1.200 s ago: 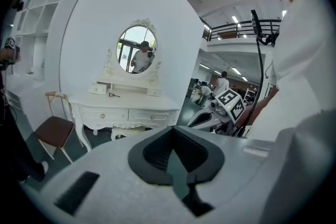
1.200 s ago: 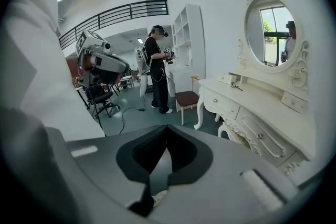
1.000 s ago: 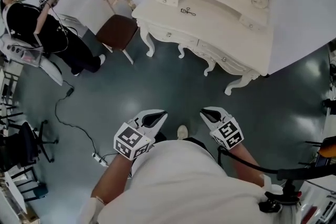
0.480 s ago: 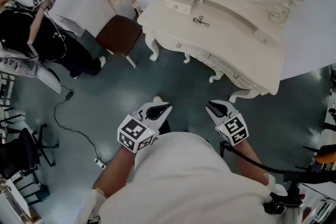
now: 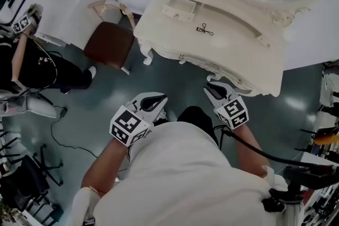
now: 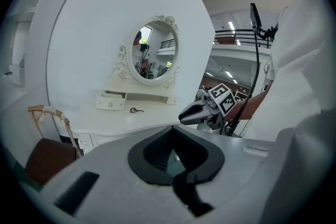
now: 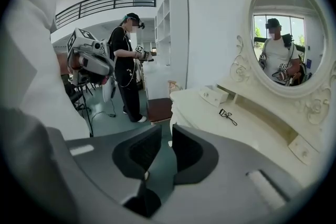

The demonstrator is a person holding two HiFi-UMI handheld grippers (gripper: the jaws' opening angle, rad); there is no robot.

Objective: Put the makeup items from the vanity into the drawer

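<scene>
We are recording both grippers held low over the floor, short of the vanity. The left gripper (image 5: 161, 99) is showing its jaws meeting at the tips with nothing between them. The right gripper (image 5: 208, 87) is carrying its jaws a narrow gap apart, also empty. Neither is touching anything.

Beyond them the vanity (image 5: 233, 55) is standing against the wall, with the right gripper nearer its front edge than the left. We are counting 1 makeup item on its top: a curler (image 5: 204, 29), lying loose near the middle, well apart from both grippers. Behind it and to its left, a small drawer (image 5: 179, 8) is sitting on the raised shelf and appears to be pulled out a little. We are judging it the likely destination.

We are rating the task as not begun: the approach, the grasp and the placing are all outstanding.

The head view alone is showing the chair (image 5: 108, 46) beside the vanity. The left gripper view is giving the drawer's front and knob. The right gripper view alone is showing a person (image 7: 125, 65) standing beyond the chair. No view is showing the drawer's inside.
</scene>
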